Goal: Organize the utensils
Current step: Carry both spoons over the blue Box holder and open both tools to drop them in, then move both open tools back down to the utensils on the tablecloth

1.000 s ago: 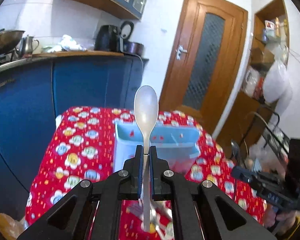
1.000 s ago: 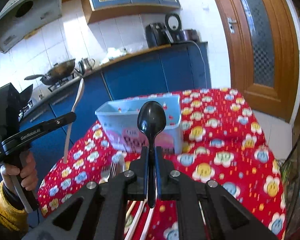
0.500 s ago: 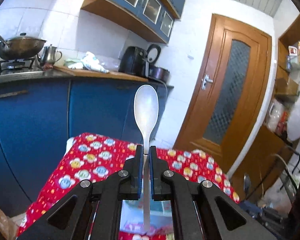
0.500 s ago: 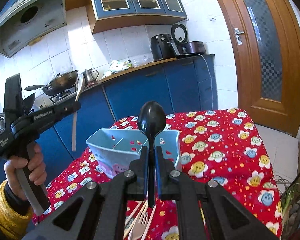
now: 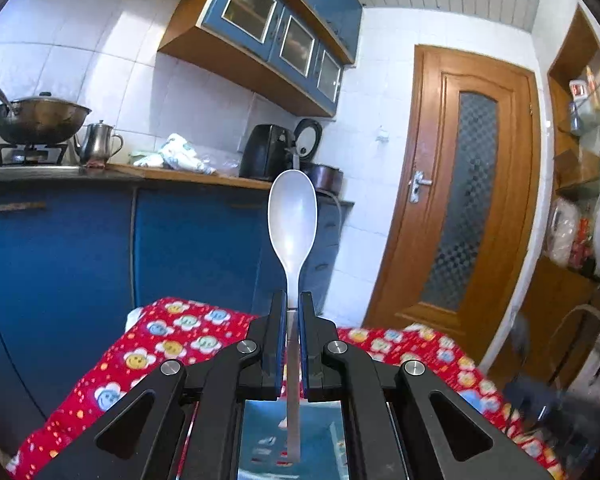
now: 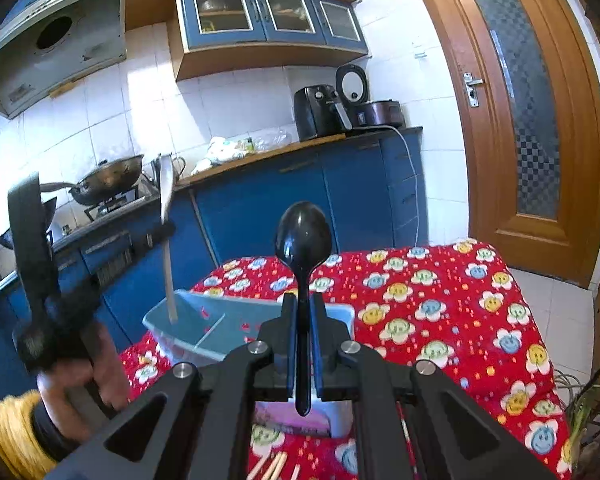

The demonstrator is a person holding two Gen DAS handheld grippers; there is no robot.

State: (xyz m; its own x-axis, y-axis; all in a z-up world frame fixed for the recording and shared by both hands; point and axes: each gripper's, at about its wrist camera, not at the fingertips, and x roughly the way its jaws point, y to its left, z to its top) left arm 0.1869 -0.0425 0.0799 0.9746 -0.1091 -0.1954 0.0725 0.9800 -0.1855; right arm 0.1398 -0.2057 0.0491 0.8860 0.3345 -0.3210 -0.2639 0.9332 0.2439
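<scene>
Blue utensil box (image 6: 204, 326) under white spoon (image 5: 292, 224); black spoon (image 6: 303, 240) beside.

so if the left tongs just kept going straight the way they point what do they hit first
Probably the blue cabinet front across the kitchen. The left tongs, shut on the white spoon, point level over the red tablecloth; nothing nearer shows, though depth is unclear.
</scene>
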